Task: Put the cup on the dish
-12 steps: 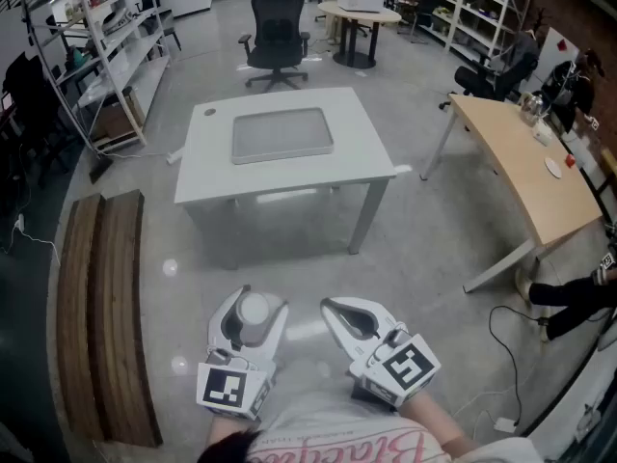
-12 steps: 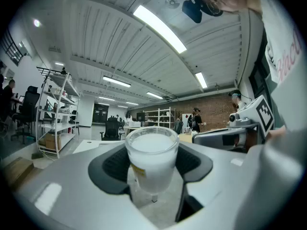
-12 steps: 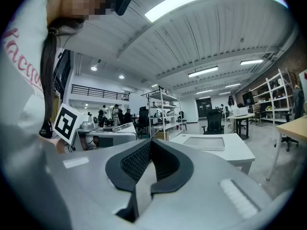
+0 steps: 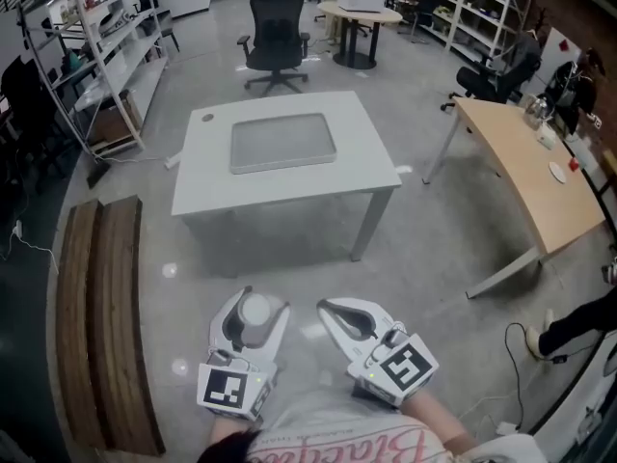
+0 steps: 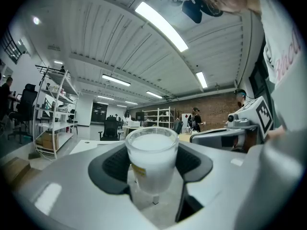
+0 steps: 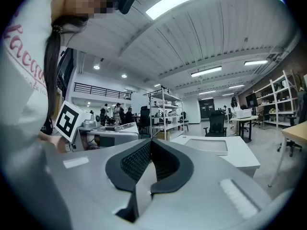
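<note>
A translucent white cup (image 4: 254,309) stands upright between the jaws of my left gripper (image 4: 258,301), which is shut on it; the left gripper view shows the cup (image 5: 151,158) squeezed between both dark pads (image 5: 113,164). My right gripper (image 4: 324,306) hangs beside it, shut with nothing in it, its pads (image 6: 136,162) meeting edge to edge. The dish, a flat grey tray (image 4: 282,142), lies on the white table (image 4: 371,162) well ahead of both grippers, across bare floor. It also shows in the right gripper view as the grey tray (image 6: 211,145).
A wooden bench (image 4: 106,316) runs along the left. A long wooden desk (image 4: 525,167) stands at the right, with a person's leg (image 4: 574,328) near it. A black office chair (image 4: 276,37) is behind the table. Shelving (image 4: 96,56) lines the far left.
Both grippers hold the same pose, the cup still gripped. The table sits slightly farther up in view. The person's leg at the right has moved down and rightward.
</note>
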`<state>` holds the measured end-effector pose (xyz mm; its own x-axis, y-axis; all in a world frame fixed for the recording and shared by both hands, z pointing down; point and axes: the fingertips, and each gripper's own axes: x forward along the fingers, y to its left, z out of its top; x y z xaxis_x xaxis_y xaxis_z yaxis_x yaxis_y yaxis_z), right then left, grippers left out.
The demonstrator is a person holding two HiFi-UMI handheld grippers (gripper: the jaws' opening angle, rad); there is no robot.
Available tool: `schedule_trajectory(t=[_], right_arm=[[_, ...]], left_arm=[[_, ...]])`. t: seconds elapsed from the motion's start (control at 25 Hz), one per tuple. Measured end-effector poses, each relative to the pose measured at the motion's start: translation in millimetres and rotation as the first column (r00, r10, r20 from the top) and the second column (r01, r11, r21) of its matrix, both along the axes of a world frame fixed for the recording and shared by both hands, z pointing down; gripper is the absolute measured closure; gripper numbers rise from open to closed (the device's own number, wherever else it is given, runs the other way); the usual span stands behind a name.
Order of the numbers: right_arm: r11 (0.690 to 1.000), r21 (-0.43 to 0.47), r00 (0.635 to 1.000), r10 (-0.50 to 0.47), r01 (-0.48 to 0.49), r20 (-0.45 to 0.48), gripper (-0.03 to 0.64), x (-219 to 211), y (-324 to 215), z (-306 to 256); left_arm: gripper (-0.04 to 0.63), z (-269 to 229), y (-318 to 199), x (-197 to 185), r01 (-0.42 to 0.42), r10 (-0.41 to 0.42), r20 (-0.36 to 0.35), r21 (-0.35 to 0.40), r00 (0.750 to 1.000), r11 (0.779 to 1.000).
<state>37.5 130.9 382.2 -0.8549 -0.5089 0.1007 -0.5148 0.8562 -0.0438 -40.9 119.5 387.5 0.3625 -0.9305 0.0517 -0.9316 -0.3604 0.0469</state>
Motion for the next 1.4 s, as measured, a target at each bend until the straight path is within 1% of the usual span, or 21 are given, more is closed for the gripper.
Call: schedule_trajectory(t=[0.24, 0.64, 0.76, 0.84, 1.0, 1.2, 1.4], right_arm=[[0.999, -0.022, 1.000, 0.023, -0.023, -0.002, 0.615, -8, -43, 6], [0.998, -0.023, 0.998, 0.052, -0.053, -0.027, 0.615, -33, -135, -5], [0.998, -0.022, 0.998, 0.058, -0.058, -0.028, 0.615, -42, -158, -7], [0.997, -0.038, 0.998, 0.066, -0.067, -0.024, 0.615, -48, -174, -6], [0.996, -0.064, 0.998, 0.068, -0.069, -0.005, 0.615, -63, -202, -7], [0.993, -0.080, 0.996, 0.087, -0.088, -0.016, 0.615, -73, -237, -6], [0.991, -0.087, 0.994, 0.104, -0.106, -0.018, 0.615, -72, -262, -6]], left_arm=[[0.333, 6, -44, -11, -0.020, 0.020, 0.000, -0.010, 1.000, 1.000], [0.334, -2, -147, -41, -0.027, 0.027, -0.032, 0.006, 0.999, 1.000], [0.334, -3, -171, -49, -0.035, 0.035, -0.040, -0.002, 0.999, 0.999], [0.334, -1, -186, -54, -0.043, 0.042, -0.035, -0.015, 0.999, 0.999], [0.334, 4, -214, -63, -0.043, 0.043, 0.002, -0.039, 0.999, 0.998], [0.334, 9, -245, -62, -0.067, 0.067, 0.007, -0.045, 0.998, 0.997], [0.334, 19, -280, -59, -0.084, 0.084, 0.009, -0.056, 0.996, 0.995]])
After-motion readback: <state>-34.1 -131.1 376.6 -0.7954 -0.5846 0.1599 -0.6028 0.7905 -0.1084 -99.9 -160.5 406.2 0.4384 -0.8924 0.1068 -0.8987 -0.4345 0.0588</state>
